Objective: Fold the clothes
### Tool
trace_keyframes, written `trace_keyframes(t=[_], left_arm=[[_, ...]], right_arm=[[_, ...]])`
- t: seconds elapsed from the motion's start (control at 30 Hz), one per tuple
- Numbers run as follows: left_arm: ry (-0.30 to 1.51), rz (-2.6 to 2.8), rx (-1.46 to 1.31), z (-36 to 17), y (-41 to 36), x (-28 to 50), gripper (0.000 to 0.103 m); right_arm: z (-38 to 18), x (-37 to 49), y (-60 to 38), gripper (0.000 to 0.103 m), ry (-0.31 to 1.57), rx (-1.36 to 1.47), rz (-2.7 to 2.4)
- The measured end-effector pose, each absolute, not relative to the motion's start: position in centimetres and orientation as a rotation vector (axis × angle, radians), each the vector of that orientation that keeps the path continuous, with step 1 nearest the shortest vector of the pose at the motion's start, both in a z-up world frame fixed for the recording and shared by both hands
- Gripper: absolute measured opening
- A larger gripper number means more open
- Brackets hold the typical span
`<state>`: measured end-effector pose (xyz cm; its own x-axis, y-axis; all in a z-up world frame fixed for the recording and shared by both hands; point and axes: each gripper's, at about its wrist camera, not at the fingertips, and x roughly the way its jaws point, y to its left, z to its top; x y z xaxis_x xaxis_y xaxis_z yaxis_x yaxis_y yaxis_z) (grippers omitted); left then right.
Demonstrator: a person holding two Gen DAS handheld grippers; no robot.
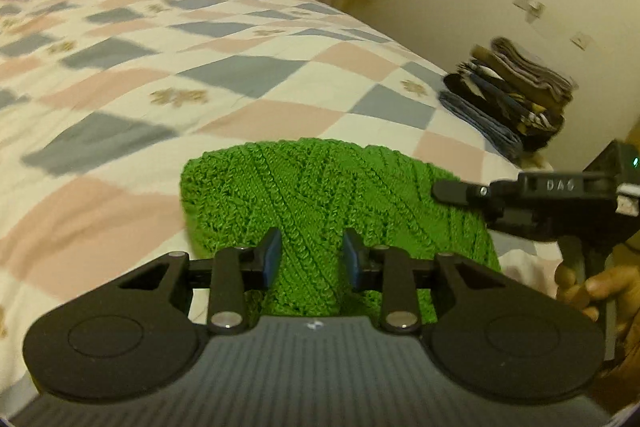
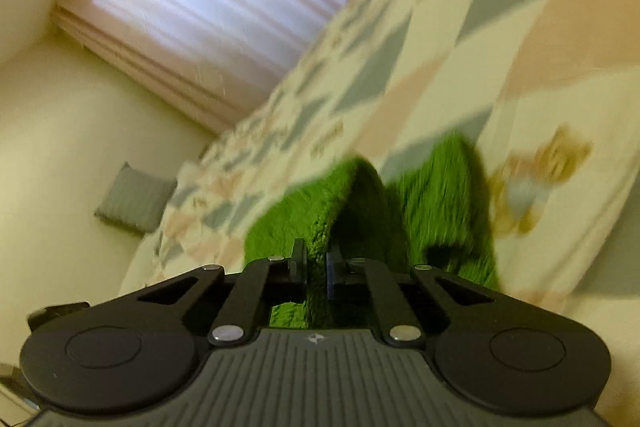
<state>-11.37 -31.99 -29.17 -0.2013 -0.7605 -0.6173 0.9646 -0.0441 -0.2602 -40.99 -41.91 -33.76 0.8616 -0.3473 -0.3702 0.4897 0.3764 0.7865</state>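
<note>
One green cable-knit garment (image 1: pixel 320 187), thick and ribbed with raised diagonal cords, is seen lying on a bed (image 1: pixel 120 79), near the bed's front edge. The bed is covered by a quilted patchwork spread of grey, pink and cream squares.

To the left of the garment only bare quilt is shown. A gathered fold of the knit is clamped between the blue-padded fingers of the left gripper (image 1: pixel 311 259), whose jaws are partly closed upon it.

To the right of the garment, its edge is pinched by the right gripper (image 2: pixel 316 269), the jaws nearly together on the knit, which is raised into a ridge. A hand (image 1: pixel 600 287) is seen on its handle.

Further right, beyond the garment, one stack of folded clothes (image 1: pixel 512 99) is seen at the bed's edge.
</note>
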Motion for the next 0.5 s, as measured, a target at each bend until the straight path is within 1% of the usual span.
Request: trace_keyframes(t=[0.13, 0.17, 0.23, 0.3, 0.33, 0.37, 0.4, 0.43, 0.5], left_arm=[[0.705, -1.672, 0.391, -29.1, -33.0, -13.3, 0.027], [0.698, -1.679, 0.394, -29.2, -33.2, -13.5, 0.029], [0.685, -1.672, 0.410, -29.7, -33.4, -13.7, 0.030], [0.698, -1.619, 0.457, -30.8, -33.9, -13.4, 0.030], [0.713, -1.595, 0.471, -31.3, -34.0, -13.1, 0.030], [0.725, -1.596, 0.464, -31.4, -33.8, -12.7, 0.030], [0.735, -1.597, 0.457, -31.6, -33.6, -12.4, 0.030], [0.731, -1.600, 0.457, -31.5, -33.4, -12.2, 0.030], [0.724, -1.601, 0.467, -31.5, -33.4, -12.2, 0.030]], right_arm=[[-32.2, -42.9, -41.3, 0.008, 0.115, 0.994, -0.599], [-31.7, -43.4, -40.9, 0.008, 0.100, 0.970, -0.606], [-30.2, -43.2, -39.8, 0.008, 0.089, 0.865, -0.608], [-31.0, -41.7, -40.2, 0.009, 0.192, 0.862, -0.613], [-32.3, -40.8, -41.2, 0.010, 0.270, 0.911, -0.599], [-33.5, -40.4, -41.8, 0.012, 0.296, 0.963, -0.593], [-34.5, -40.4, -42.3, 0.022, 0.297, 1.010, -0.593], [-35.4, -40.4, -42.8, 0.023, 0.298, 1.056, -0.593], [-36.5, -40.6, -43.6, 0.031, 0.269, 1.117, -0.595]])
